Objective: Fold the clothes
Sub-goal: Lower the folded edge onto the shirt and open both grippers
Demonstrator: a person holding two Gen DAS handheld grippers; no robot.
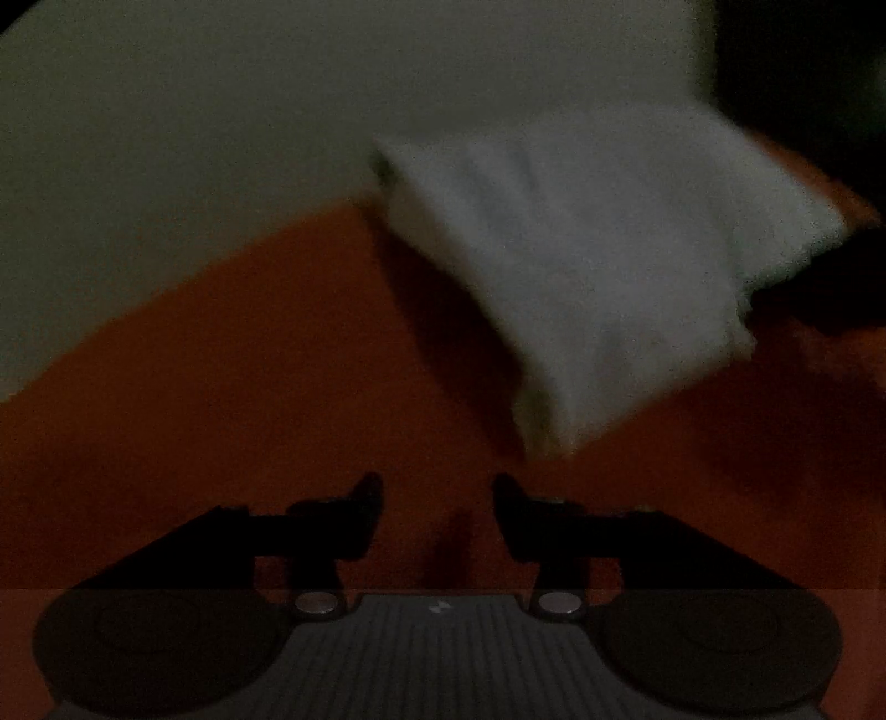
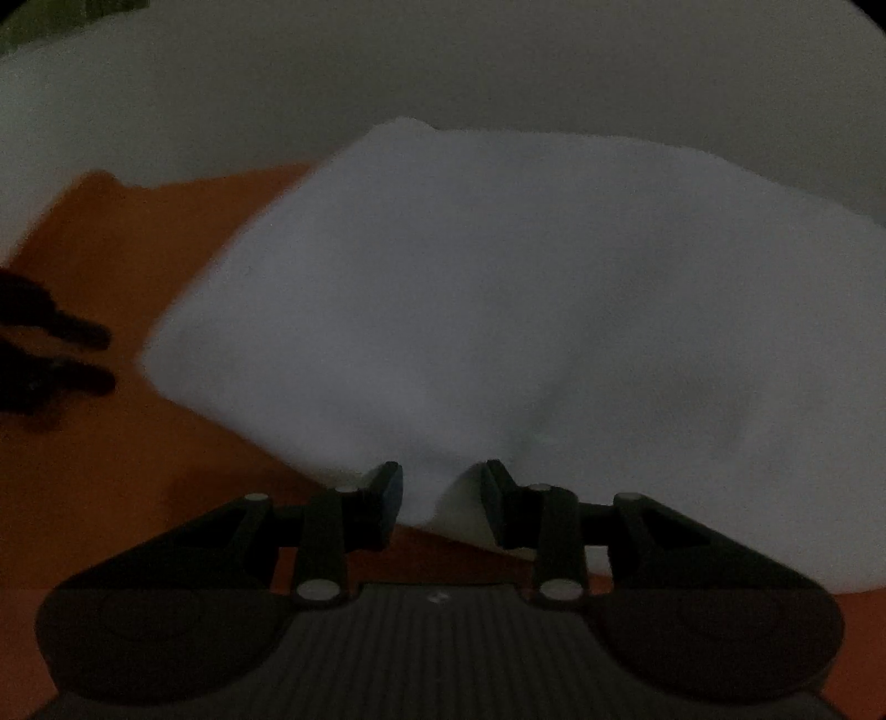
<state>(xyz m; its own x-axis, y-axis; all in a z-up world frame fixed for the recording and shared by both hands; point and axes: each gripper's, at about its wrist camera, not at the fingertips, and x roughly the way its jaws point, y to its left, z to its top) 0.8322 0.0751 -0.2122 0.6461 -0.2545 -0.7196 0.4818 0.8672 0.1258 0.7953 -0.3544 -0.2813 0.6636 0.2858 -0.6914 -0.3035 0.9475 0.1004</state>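
A white cloth (image 2: 498,304) hangs lifted over the orange surface (image 2: 138,471), blurred in the dim light. A bunch of its lower edge fills the gap between my right gripper's (image 2: 443,490) fingers, which are shut on it. In the left wrist view the same cloth (image 1: 598,266) is held up at the right, and a dark shape (image 1: 819,288) meets its right edge. My left gripper (image 1: 437,498) stands open just below the cloth's lowest corner, with only the orange surface (image 1: 221,415) between its fingers. It also shows at the left edge of the right wrist view (image 2: 108,359), apart from the cloth.
A pale, plain area (image 1: 166,138) lies beyond the orange surface at the back in both views. The upper right corner of the left wrist view is black (image 1: 803,66). A green patch (image 2: 66,16) shows at the top left of the right wrist view.
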